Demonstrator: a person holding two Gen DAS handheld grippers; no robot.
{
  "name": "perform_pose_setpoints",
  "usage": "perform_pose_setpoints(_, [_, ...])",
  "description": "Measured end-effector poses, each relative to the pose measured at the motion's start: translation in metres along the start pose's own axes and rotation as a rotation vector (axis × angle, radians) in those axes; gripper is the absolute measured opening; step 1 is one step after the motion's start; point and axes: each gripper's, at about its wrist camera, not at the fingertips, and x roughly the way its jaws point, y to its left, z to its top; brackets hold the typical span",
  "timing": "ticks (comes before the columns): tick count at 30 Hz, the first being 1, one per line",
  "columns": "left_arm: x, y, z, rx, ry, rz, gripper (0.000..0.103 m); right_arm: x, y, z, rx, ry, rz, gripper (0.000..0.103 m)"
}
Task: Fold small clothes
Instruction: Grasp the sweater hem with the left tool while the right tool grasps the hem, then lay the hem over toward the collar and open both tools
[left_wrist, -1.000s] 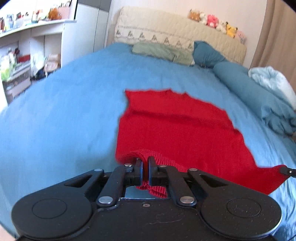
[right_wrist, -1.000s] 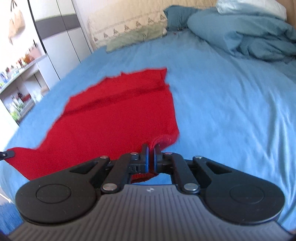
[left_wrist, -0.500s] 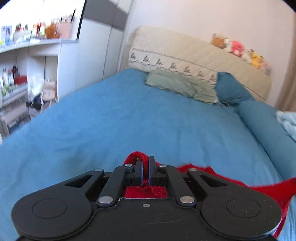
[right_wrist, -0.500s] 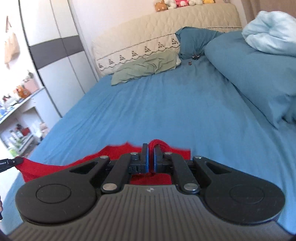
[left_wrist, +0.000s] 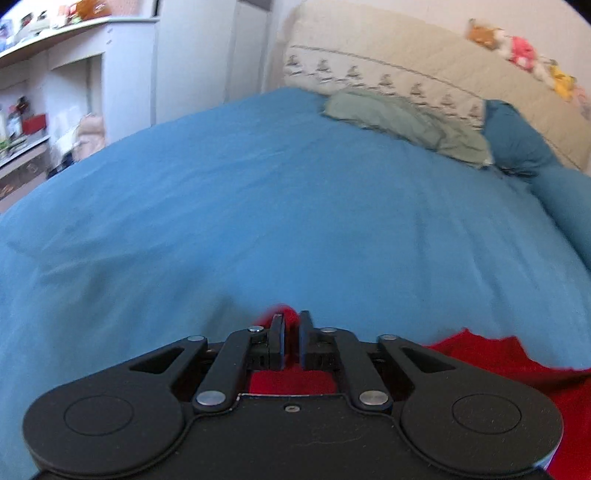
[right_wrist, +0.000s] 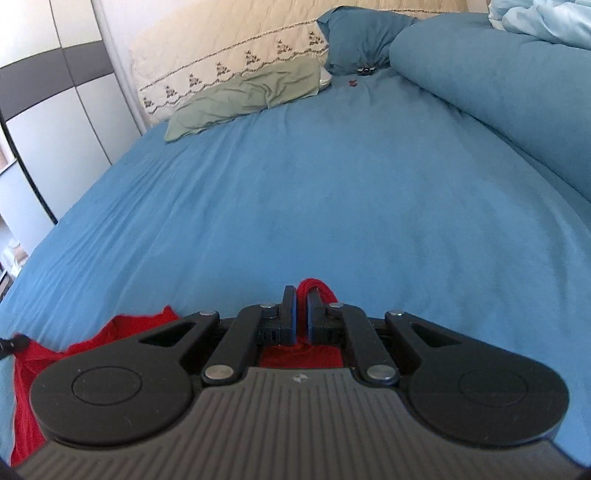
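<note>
The red garment (left_wrist: 498, 354) lies on the blue bed (left_wrist: 295, 206), its edge between both tongs. Left tongs (left_wrist: 291, 341) and right tongs (right_wrist: 301, 314) are opening, releasing the fold; next, withdraw clear without dragging it.

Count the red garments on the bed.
1. A single red knitted garment lies on the blue bedsheet at the near edge of both views, its folded edge between each gripper's fingers. Much of it is hidden under the grippers.
</note>
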Motion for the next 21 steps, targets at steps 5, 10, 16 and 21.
perform_pose_setpoints(5, [-0.036,0.013,-0.001,0.009,-0.078,0.031,0.082,-0.033,-0.006,-0.004,-0.036,-0.107,0.009,0.097])
perform_pose_setpoints(10, [-0.1,0.025,-0.037,0.087,-0.086,-0.116,0.097,-0.08,-0.007,-0.041,-0.149,-0.089,0.15,0.102])
perform_pose_setpoints(16, [-0.101,0.03,-0.103,0.15,0.062,-0.191,0.097,-0.084,-0.009,-0.109,-0.185,0.044,0.164,0.102])
perform_pose_setpoints(21, [-0.087,0.033,-0.132,0.237,0.118,-0.141,0.097,-0.07,-0.015,-0.143,-0.193,0.105,0.112,0.102])
